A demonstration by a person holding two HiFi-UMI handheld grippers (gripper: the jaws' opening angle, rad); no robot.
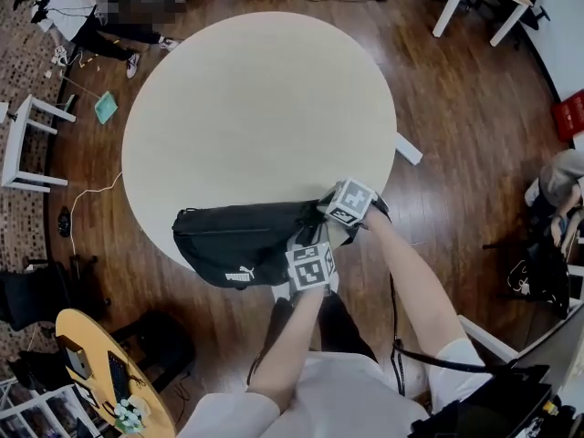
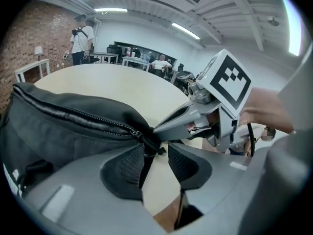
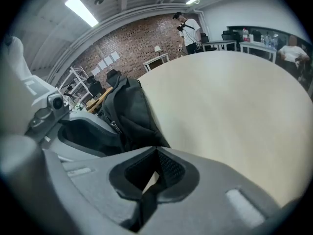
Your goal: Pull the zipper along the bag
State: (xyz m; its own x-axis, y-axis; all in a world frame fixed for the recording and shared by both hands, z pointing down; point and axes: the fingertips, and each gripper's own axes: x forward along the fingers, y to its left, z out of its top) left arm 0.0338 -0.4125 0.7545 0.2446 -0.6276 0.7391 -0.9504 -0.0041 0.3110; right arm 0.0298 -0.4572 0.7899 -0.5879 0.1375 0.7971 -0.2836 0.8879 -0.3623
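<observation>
While the left gripper (image 2: 152, 154) stands spread with one zipper pull (image 2: 147, 142) between its pads, the right gripper (image 3: 156, 154) pinches the end of the single black bag (image 1: 235, 241), which lies across the near edge of one round table (image 1: 260, 89).

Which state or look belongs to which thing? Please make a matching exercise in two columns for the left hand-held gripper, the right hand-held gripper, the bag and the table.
Things:
1. left hand-held gripper
2. right hand-held gripper
3. bag
4. table

States:
A. round and pale
B. jaws closed on the bag's end
C. black, lying at the table's near edge
D. jaws apart, zipper pull between them

Pairs: 1-D, 2-B, 3-C, 4-A
</observation>
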